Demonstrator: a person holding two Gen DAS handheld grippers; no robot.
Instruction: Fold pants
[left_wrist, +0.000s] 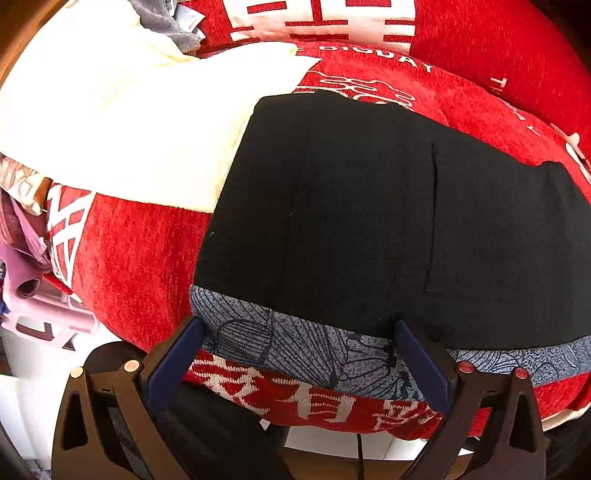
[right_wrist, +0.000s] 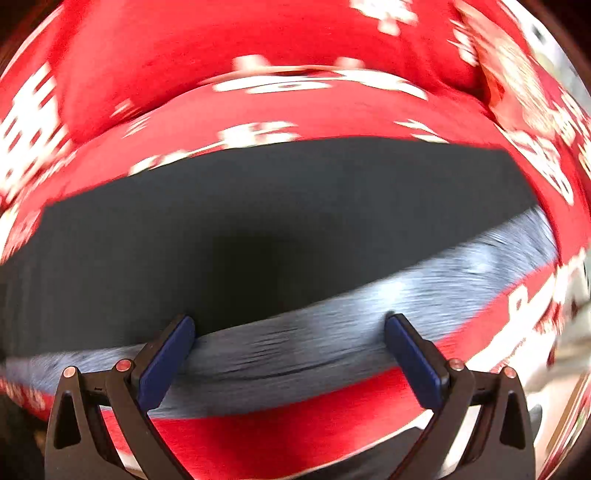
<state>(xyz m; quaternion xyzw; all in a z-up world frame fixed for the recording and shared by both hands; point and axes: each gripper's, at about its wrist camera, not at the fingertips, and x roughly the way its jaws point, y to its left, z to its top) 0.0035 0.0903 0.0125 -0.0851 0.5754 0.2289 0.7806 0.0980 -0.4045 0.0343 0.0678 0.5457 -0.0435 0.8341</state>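
Observation:
The black pants (left_wrist: 369, 221) lie flat on a red sofa cushion (left_wrist: 140, 266), with a blue-grey patterned waistband (left_wrist: 295, 347) along the near edge. My left gripper (left_wrist: 299, 332) is open, its jaws spread wide over the waistband near its left end, holding nothing. In the right wrist view the pants (right_wrist: 258, 221) and waistband (right_wrist: 295, 350) are motion-blurred. My right gripper (right_wrist: 291, 328) is open over the waistband and empty.
A cream cloth (left_wrist: 122, 122) lies on the cushion to the left of the pants. Red back cushions with white lettering (left_wrist: 325, 22) stand behind. A pink plastic object (left_wrist: 40, 306) sits off the sofa's left edge. The sofa's front edge (left_wrist: 325, 410) is just below the waistband.

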